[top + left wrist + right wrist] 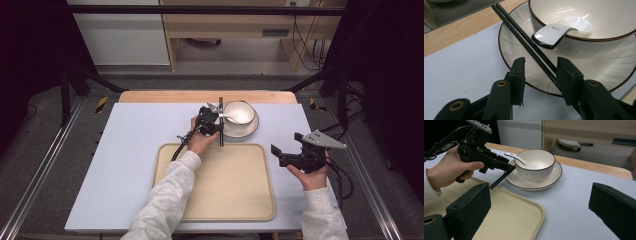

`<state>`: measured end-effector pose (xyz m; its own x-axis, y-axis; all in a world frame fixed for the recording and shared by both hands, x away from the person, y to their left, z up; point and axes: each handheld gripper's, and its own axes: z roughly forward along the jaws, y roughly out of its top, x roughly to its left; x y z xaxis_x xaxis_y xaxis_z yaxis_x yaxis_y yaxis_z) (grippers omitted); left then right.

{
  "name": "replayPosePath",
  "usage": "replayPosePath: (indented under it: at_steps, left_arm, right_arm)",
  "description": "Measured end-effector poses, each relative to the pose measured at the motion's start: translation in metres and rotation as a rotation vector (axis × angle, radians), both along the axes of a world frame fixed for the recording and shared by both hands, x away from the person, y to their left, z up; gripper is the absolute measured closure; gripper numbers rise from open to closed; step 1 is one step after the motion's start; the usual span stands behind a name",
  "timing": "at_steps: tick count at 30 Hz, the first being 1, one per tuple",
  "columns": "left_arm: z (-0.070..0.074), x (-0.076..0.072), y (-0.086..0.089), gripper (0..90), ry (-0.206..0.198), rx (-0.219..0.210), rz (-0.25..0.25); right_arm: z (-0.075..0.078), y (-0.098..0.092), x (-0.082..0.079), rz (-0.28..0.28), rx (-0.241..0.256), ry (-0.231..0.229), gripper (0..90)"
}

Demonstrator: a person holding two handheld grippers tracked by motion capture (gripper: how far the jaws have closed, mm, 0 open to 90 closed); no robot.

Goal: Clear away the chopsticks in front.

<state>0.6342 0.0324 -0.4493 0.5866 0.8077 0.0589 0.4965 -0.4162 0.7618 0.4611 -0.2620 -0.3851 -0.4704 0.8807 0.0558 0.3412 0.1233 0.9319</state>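
Nearest the lens: left gripper, jaws apart, straddling pair of black chopsticks, not yet clamped. Chopsticks lay on left rim of plate, one end running toward table's far edge, other end reaching tray. One jaw looked touching the sticks; contact hard to confirm. White bowl sat on plate, white spoon resting in it with handle over the rim. Tray bare, just in front of plate on white table. Right gripper held off to the right, above table beside tray, jaws wide apart, holding nothing. Judged early: chopstick grasp being lined up, closing and lifting left, nothing on tray yet.
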Motion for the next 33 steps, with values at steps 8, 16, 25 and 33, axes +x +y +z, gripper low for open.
replayPosePath:
  at_steps: [8,16,25,33]
  left_arm:
    - [-0.0040,0.0019,-0.0021,72.0,0.025,-0.034,-0.005]
    - [-0.0043,0.0028,-0.0030,78.0,0.021,-0.042,0.014]
    - [-0.0040,0.0026,-0.0030,82.2,0.016,-0.023,0.048]
    - [-0.0052,0.0055,-0.0032,81.5,0.019,-0.039,0.044]
  right_arm:
    - [0.0002,-0.0008,-0.0001,0.001,-0.001,-0.003,4.4]
    - [0.0002,-0.0010,-0.0001,0.003,-0.001,-0.003,4.4]
    - [0.0001,-0.0003,-0.0001,0.002,0.001,0.000,4.4]
    - [-0.0001,-0.0002,0.0002,0.002,-0.002,0.002,4.4]
